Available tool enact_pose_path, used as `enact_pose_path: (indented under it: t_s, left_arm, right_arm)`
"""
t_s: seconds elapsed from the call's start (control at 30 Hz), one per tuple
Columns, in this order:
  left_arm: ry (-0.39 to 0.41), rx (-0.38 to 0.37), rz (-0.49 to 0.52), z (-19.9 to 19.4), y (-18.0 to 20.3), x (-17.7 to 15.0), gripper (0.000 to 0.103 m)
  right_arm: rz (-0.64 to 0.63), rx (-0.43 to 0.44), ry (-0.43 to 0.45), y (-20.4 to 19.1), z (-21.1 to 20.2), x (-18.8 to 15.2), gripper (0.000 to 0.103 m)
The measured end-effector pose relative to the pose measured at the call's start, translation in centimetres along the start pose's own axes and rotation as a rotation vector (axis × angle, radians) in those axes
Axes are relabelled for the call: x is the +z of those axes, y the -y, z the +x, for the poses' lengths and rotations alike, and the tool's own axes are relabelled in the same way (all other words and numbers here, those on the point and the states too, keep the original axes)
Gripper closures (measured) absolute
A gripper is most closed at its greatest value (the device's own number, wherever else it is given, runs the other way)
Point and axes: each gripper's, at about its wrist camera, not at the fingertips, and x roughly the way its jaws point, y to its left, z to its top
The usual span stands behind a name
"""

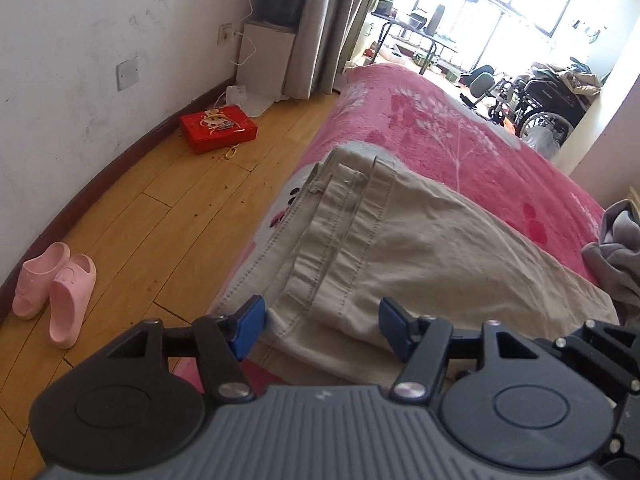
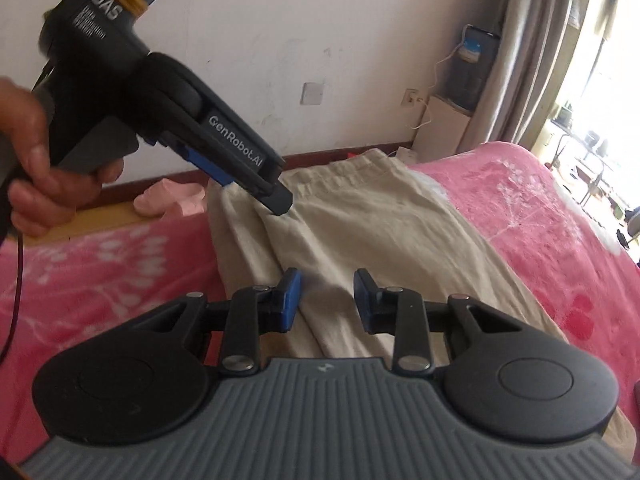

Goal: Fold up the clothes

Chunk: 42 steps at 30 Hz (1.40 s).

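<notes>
Beige cotton trousers (image 1: 400, 248) lie flat along the near edge of a bed, spread over a pink blanket (image 1: 460, 132) printed with white sprigs; the stitched hems of both legs point toward the far corner of the mattress. The cloth is doubled lengthwise, one leg resting on the other, with a soft ridge running down the middle in the right wrist view (image 2: 340, 240).

Left gripper (image 1: 322, 328): held low over the near end of the trousers, jaws wide apart, blue pads (image 1: 250, 326) flanking a fold of fabric without closing on it. Seen from the right wrist view, the same left gripper (image 2: 280, 200) tilts downward, its tip at or just above the cloth near the bed edge; whether it touches cannot be told. A hand (image 2: 44, 160) grips its pistol handle.

Right gripper (image 2: 326, 300): jaws parted, nothing between them, poised above the central ridge of the trousers.

Surroundings: a crumpled grey garment (image 1: 616, 252) lies on the blanket beside the trousers. On the wooden floor (image 1: 168, 216) beside the bed stand a pair of pink slippers (image 1: 56, 284) and, nearer the wall, a red box (image 1: 218, 128). Grey curtains (image 1: 324, 24) hang at the corner, and a wheelchair (image 1: 540, 108) stands in the bright area beyond the bed.
</notes>
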Motion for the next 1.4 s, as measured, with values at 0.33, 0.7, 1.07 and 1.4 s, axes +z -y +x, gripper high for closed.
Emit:
enact_pose_path:
  t_s: [0.33,0.7,1.07,1.4]
  left_arm:
    - [0.019,-0.082,0.043,-2.4,1.6,-0.1,0.040]
    - [-0.030,-0.037,-0.099,1.0,0.7,0.6,0.057]
    - [0.092,0.003,-0.140,-1.3,0.7,0.6,0.097]
    - [0.164,0.044,-0.135,-4.0,-0.1,0.8,0.098]
  right_arm:
    - [-0.016,-0.002,-0.013,-0.1,1.0,0.1,0.074]
    - [0.041,0.000,-0.011,0.4,0.9,-0.1,0.075]
    - [0.198,0.028,0.027,1.8,-0.2,0.3,0.096]
    - [0.218,0.052,0.077,0.9,-1.3,1.5,0.097]
